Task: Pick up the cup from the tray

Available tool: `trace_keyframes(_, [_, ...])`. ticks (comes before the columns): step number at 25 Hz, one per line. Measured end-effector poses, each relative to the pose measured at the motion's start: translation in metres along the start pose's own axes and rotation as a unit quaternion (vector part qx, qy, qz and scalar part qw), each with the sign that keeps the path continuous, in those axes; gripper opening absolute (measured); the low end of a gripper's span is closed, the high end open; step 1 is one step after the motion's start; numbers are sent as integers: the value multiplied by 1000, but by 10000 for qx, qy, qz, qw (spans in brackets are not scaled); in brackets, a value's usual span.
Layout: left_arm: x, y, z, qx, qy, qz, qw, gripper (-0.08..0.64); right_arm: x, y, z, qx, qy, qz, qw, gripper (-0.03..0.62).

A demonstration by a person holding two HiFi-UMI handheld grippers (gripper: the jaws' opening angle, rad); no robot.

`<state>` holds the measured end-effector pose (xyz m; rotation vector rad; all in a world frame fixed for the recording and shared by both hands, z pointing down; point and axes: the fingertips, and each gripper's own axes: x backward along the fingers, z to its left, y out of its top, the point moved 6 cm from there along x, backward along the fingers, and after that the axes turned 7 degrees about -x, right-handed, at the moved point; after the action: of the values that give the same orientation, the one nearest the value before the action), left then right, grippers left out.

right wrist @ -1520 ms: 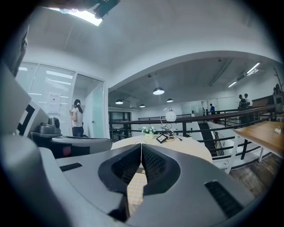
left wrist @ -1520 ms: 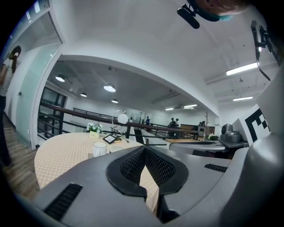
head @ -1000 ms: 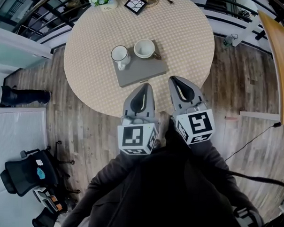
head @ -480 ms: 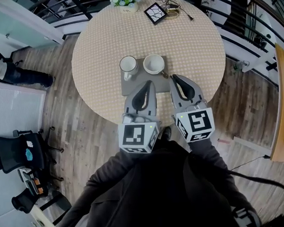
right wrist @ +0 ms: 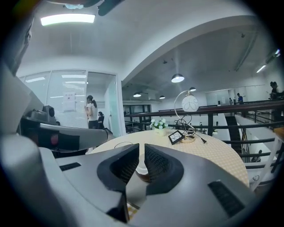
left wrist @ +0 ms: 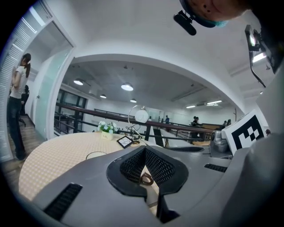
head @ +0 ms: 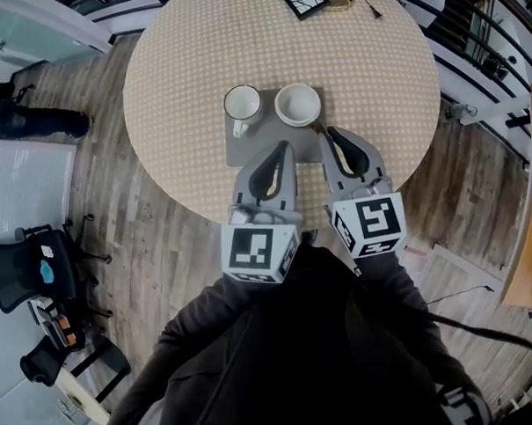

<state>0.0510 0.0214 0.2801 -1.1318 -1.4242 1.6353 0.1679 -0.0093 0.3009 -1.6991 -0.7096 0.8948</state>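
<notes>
A grey tray (head: 246,152) on the bench (head: 176,75) holds a mug (head: 242,104) and a cup (head: 297,104). The cup lies just ahead of the right hand-held gripper (head: 325,131), the nearer; it and the left hand-held gripper (head: 285,146) are pressed together.

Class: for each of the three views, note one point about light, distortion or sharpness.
Head view: even light, tray sharp, floor planks bowed toward the edges. Left gripper view: black corners, railing curved by the lens. Right gripper view: ceiling light glares at top left, corners black too.
</notes>
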Motion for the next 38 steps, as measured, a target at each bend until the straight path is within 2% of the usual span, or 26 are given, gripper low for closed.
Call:
trace_keyframes(6, [-5, -12, 17, 206, -304, 55, 9993, 3, -30, -7, 6, 41, -30, 202, 9998, 26])
trace_keyframes(7, [-5, -14, 18, 242, -361, 81, 9990, 3, -34, -10, 5, 26, -50, 275, 9996, 120])
trace_keyframes(8, [-7, -17, 19, 263, -417, 131, 9987, 2, -38, -13, 3, 16, -63, 355, 9994, 188])
trace_keyframes(10, [-12, -24, 21, 295, -509, 220, 9980, 2, -51, -20, -1, 24, -30, 489, 9988, 256])
trace_keyframes(13, [-17, -30, 30, 409, -612, 296, 9968, 2, -72, -31, -2, 71, 93, 740, 9972, 326])
trace_keyframes(17, [-18, -36, 45, 536, -662, 472, 9952, 2, -98, -46, 0, 636, 287, 1190, 9904, 435])
trace_keyframes(19, [-20, -39, 52, 548, -688, 553, 9946, 2, -112, -55, -1, 705, 279, 1428, 9868, 473])
trace_keyframes(30, [-39, -57, 74, 761, -873, 803, 9900, 2, -153, -77, -7, 863, 294, 1987, 9758, 485])
trace_keyframes(38, [-40, -57, 79, 772, -856, 804, 9901, 2, -156, -80, -8, 827, 105, 2004, 9762, 483])
